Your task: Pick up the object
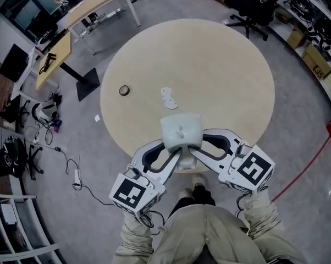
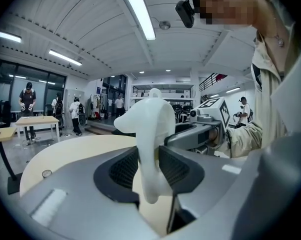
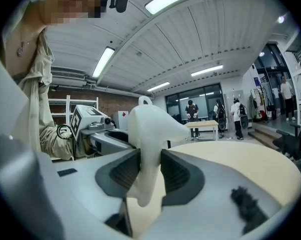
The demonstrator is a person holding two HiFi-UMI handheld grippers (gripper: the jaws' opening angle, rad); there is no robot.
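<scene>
A white moulded plastic object (image 1: pixel 181 131), with a small knob on top, hangs just above the near edge of the round beige table (image 1: pixel 209 65). Both grippers hold it from opposite sides. My left gripper (image 1: pixel 172 150) comes in from the lower left and is shut on the object's left edge. My right gripper (image 1: pixel 195 147) comes in from the lower right and is shut on its right edge. In the left gripper view the white object (image 2: pixel 150 129) stands pinched between the dark pads (image 2: pixel 176 166). The right gripper view shows the same white object (image 3: pixel 149 129) clamped between its pads (image 3: pixel 175 174).
On the table lie a small tape roll (image 1: pixel 124 90) and a flat white piece (image 1: pixel 169 98). Around the table are wooden desks (image 1: pixel 94 7), a black stand base (image 1: pixel 88 84), an office chair (image 1: pixel 253 7) and floor cables (image 1: pixel 72 169). People stand far off (image 3: pixel 190 109).
</scene>
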